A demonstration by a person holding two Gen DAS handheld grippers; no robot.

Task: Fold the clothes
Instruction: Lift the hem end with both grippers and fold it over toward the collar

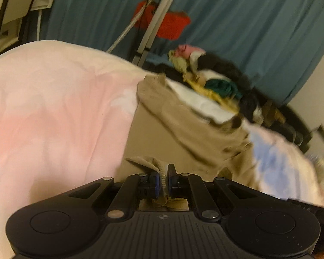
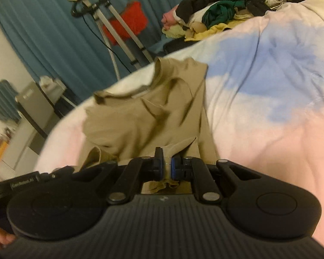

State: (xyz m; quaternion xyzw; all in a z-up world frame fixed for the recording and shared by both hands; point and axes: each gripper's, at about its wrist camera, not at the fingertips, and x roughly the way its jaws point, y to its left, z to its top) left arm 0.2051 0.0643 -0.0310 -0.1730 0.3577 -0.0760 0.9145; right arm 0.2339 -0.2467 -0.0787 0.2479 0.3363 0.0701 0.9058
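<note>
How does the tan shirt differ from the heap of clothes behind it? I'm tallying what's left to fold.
The tan shirt is one plain garment, spread on the bedspread and pinched by the left gripper and right gripper. The heap of clothes is many colours, bunched, untouched. Both lie unfolded.

T-shirt [image 2: 149,112] lies spread on the bed [image 2: 270,99], neckline at the far end. Left hand-held gripper [image 1: 164,176] and right hand-held gripper [image 2: 167,165] each pinch the shirt's near edge, the left one to the left of the right. Pile of clothes [image 2: 218,15] sits on the bed behind the shirt, to the right. Tripod [image 2: 118,32] stands beyond the bed, before the curtain [image 2: 43,21].
</note>
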